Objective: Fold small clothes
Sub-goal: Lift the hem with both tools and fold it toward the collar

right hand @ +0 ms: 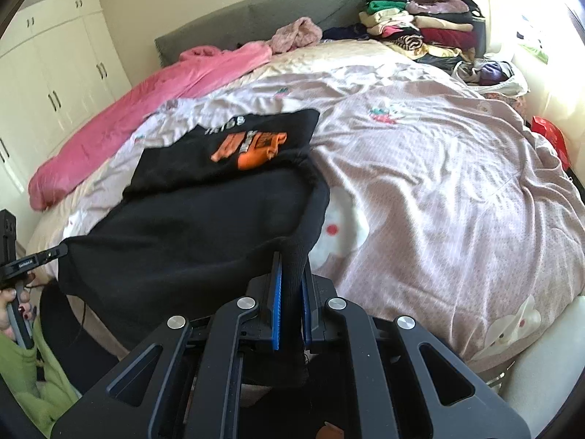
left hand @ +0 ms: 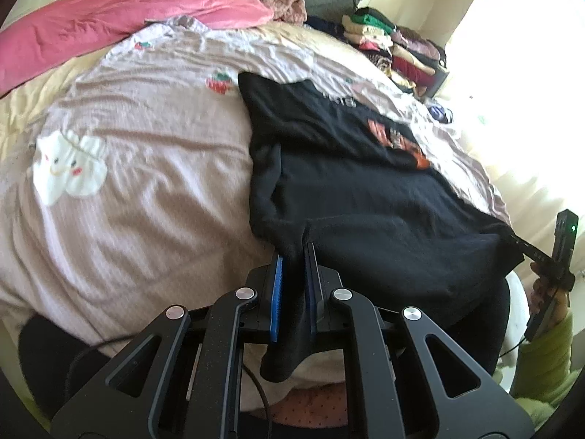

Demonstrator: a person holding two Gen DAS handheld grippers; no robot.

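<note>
A black sweatshirt (left hand: 365, 190) with an orange print (left hand: 402, 142) lies on the bed, its near part lifted off the bedding. My left gripper (left hand: 294, 252) is shut on its near left corner, cloth hanging between the blue pads. My right gripper (right hand: 292, 259) is shut on the near right corner of the same sweatshirt (right hand: 204, 219), whose orange print (right hand: 252, 150) faces up. The right gripper also shows in the left wrist view (left hand: 526, 248) at the far right, and the left gripper shows in the right wrist view (right hand: 55, 252) at the far left.
The bed is covered by a pale pink quilt (right hand: 438, 183) with cartoon patches. A pink blanket (left hand: 109, 25) lies along the far left. Stacks of folded clothes (right hand: 420, 25) sit at the far right by the grey headboard (right hand: 256, 14). White wardrobes (right hand: 55, 73) stand left.
</note>
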